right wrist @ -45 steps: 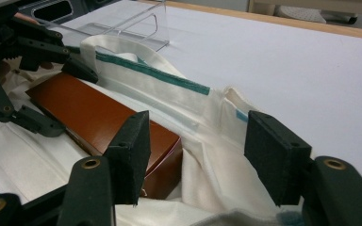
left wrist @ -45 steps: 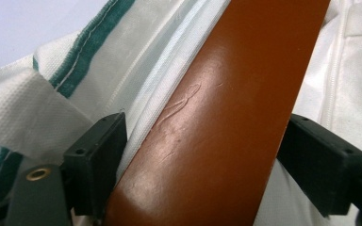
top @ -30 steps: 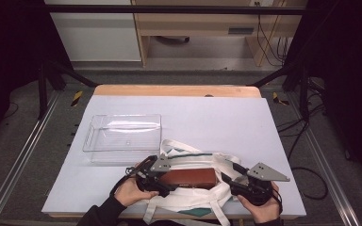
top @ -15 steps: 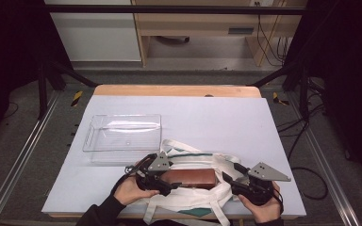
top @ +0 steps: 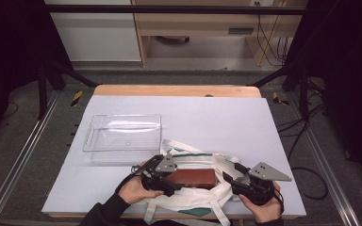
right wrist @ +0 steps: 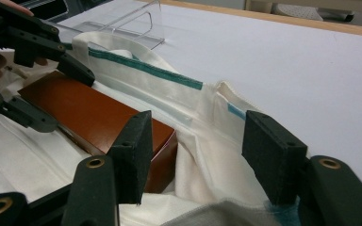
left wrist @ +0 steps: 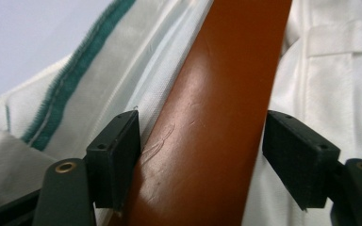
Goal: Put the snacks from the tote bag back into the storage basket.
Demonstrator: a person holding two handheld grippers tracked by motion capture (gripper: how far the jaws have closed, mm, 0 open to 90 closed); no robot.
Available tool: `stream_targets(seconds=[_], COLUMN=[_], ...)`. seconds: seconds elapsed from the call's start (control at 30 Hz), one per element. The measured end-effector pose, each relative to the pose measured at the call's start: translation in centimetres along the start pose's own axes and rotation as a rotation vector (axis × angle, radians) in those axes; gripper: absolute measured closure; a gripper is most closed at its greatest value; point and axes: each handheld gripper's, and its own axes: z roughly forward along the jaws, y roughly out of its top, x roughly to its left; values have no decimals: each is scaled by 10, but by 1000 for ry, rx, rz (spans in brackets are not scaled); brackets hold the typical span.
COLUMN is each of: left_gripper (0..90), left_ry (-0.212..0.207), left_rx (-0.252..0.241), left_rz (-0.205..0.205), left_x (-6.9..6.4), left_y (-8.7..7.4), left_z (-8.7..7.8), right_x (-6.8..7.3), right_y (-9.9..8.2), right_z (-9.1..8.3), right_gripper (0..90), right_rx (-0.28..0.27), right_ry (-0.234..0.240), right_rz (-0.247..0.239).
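Left gripper [top: 166, 181] shifted slightly on brown box [top: 191, 178]; white tabletop [top: 217, 117], dark room.

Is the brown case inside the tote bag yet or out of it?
Mostly out. The brown case lies on top of the white tote bag, its whole top face showing; only the end near the right gripper meets the bag's opening.

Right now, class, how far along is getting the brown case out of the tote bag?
Done: the brown case lies in the white tote bag's opening. In hand: the left gripper straddles the case; the right gripper stands open at the bag's edge. Left: the clear tray holds nothing yet.
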Motion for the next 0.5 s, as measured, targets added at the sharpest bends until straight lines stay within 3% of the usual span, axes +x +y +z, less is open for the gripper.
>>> stream_targets(seconds=[0.27,0.5], left_gripper=[259,316], left_ry=[-27,-68], left_rx=[35,49], left_rz=[0,7], left_x=[4,9], left_y=[0,1], left_z=[10,10], right_x=[1,0], right_y=[0,1], right_z=[1,-1], right_gripper=[442,443], right_rx=[0,-1], right_ry=[2,2], right_rz=[-3,0])
